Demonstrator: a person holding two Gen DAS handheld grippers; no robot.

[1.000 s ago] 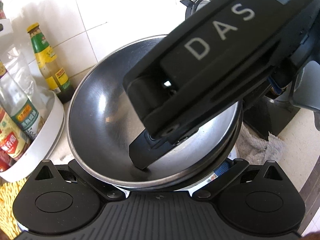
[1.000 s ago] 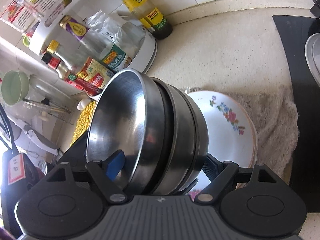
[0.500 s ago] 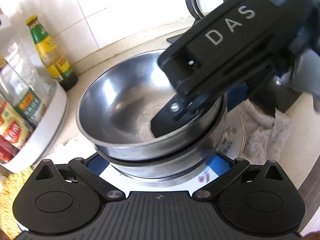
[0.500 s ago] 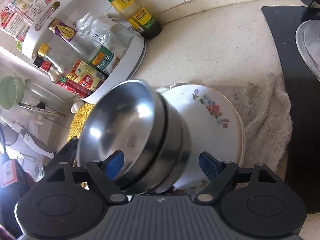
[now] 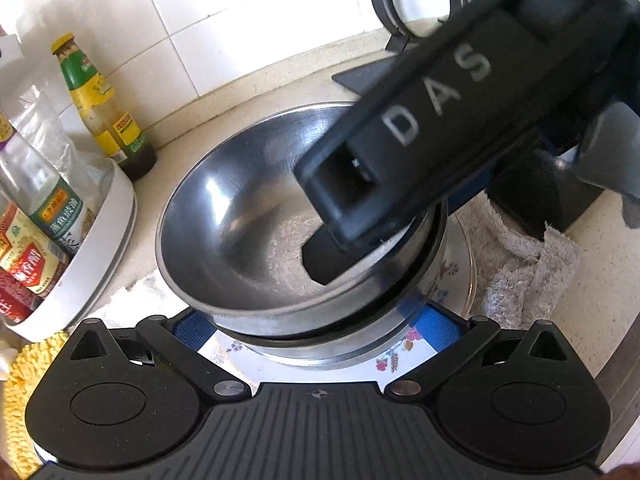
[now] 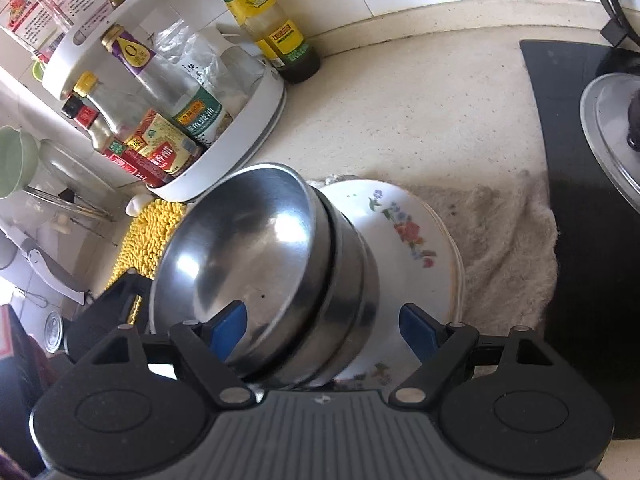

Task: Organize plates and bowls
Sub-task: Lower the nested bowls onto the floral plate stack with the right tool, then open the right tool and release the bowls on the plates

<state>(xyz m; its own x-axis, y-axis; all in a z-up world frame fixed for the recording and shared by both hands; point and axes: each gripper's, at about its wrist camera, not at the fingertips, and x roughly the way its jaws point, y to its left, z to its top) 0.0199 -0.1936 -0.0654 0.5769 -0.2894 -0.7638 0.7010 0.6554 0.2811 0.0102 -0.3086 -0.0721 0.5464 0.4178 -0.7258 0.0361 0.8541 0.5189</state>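
Note:
A stack of steel bowls point(image 5: 256, 240) point(image 6: 256, 264) rests on a white floral plate point(image 6: 404, 236) point(image 5: 456, 280), which lies on a grey towel point(image 6: 504, 240). My right gripper point(image 6: 324, 324) is open, its blue pads on either side of the bowl stack, the left pad inside the top bowl. In the left wrist view it shows as a black "DAS" body point(image 5: 432, 128) reaching over the bowls. My left gripper point(image 5: 312, 328) is open, its blue pads straddling the base of the stack just above the plate.
A white round rack point(image 6: 240, 128) point(image 5: 100, 240) with sauce bottles stands left of the bowls. A green-capped bottle point(image 6: 264, 20) point(image 5: 100, 108) stands by the tiled wall. A black stove point(image 6: 580, 200) with a pot lid lies at right. A yellow mat point(image 6: 148, 236) lies at left.
The tilted bowl stack has been lowered onto the floral plate and stands nearly level. My right gripper's jaws have spread wider around it. Both grippers have pulled back slightly.

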